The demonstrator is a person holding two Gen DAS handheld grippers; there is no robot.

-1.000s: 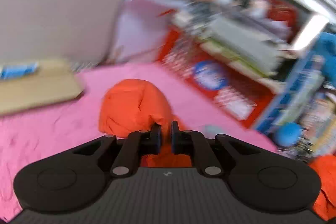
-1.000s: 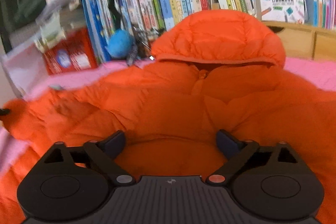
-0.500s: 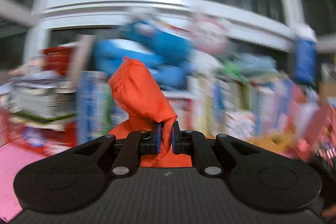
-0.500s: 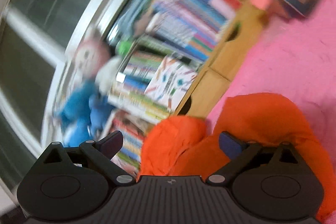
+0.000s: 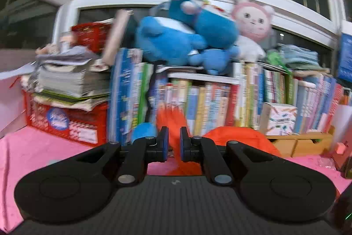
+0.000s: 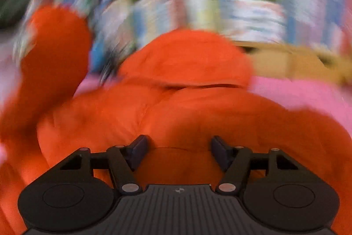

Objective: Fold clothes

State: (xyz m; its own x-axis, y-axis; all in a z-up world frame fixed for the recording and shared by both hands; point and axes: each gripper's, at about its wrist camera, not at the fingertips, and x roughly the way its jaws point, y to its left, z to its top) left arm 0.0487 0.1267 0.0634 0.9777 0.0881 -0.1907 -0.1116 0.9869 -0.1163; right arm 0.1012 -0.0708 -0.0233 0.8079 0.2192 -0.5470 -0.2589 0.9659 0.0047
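An orange puffer jacket (image 6: 176, 113) lies on the pink bed cover (image 6: 297, 91), its hood (image 6: 187, 54) toward the bookshelf. My left gripper (image 5: 173, 140) is shut on the jacket's sleeve (image 5: 170, 120) and holds it up off the bed; the right wrist view shows that sleeve (image 6: 55, 47) raised at the left. The hood (image 5: 237, 138) sits just right of the left fingers. My right gripper (image 6: 179, 150) hovers low over the jacket's body. Its jaws are closing, with puffy fabric bulging between them, and the pads do not visibly press on it. The right view is heavily blurred.
A bookshelf (image 5: 209, 102) packed with books runs along the back, with blue plush toys (image 5: 176, 39) on top. A red crate (image 5: 66, 124) under stacked papers stands at the left. Wooden drawers (image 5: 303, 144) sit at the right. Pink cover (image 5: 28, 153) lies bare at the left.
My left gripper lifted the sleeve off the bed and swung right to face the bookshelf. The right view swung away and back over the jacket, and its jaws now stand narrower.
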